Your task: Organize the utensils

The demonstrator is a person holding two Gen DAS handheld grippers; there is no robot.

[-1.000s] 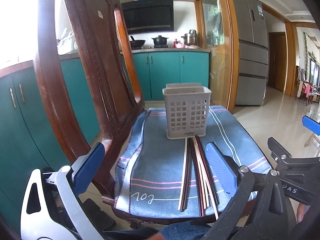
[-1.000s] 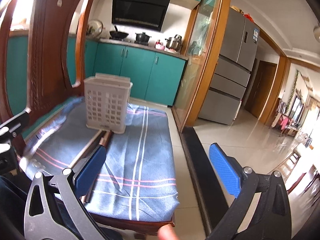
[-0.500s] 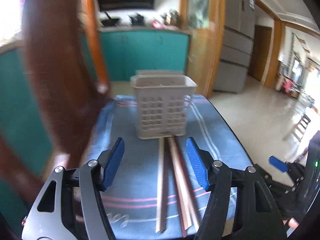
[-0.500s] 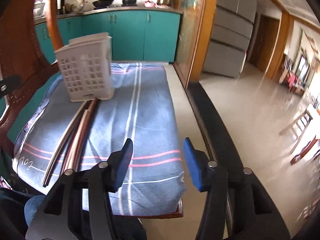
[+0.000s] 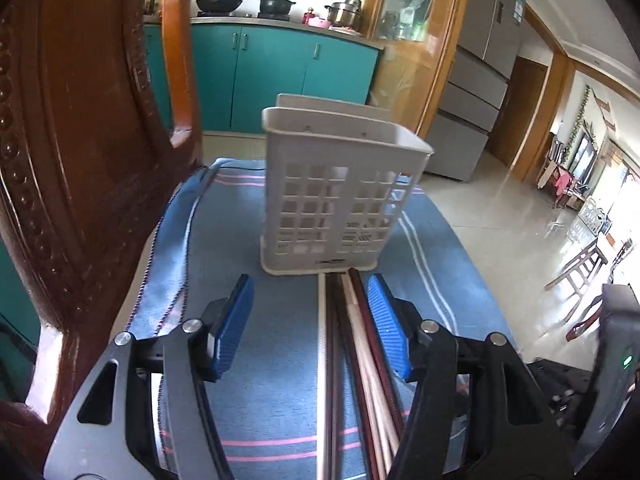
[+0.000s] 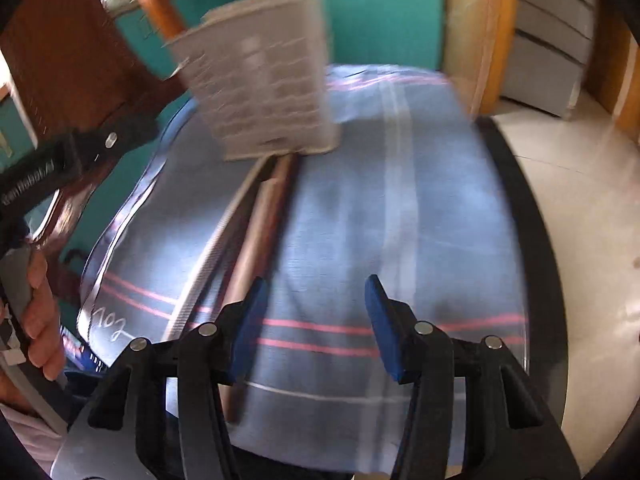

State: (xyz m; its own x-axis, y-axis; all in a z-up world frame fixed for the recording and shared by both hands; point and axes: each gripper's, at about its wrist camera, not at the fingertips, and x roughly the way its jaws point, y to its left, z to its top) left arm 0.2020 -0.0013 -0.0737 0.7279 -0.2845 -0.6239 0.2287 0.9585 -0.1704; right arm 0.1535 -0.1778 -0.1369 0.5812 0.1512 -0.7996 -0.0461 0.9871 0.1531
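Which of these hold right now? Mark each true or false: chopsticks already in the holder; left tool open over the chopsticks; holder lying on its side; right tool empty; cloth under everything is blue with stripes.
1. The chopsticks are already in the utensil holder. False: they lie flat on the cloth, tips at its base.
2. The left tool is open, its blue pads either side of the chopsticks. True.
3. The utensil holder lies on its side. False: it stands upright.
4. The right tool is open and empty. True.
5. The cloth is blue with pink and white stripes. True.
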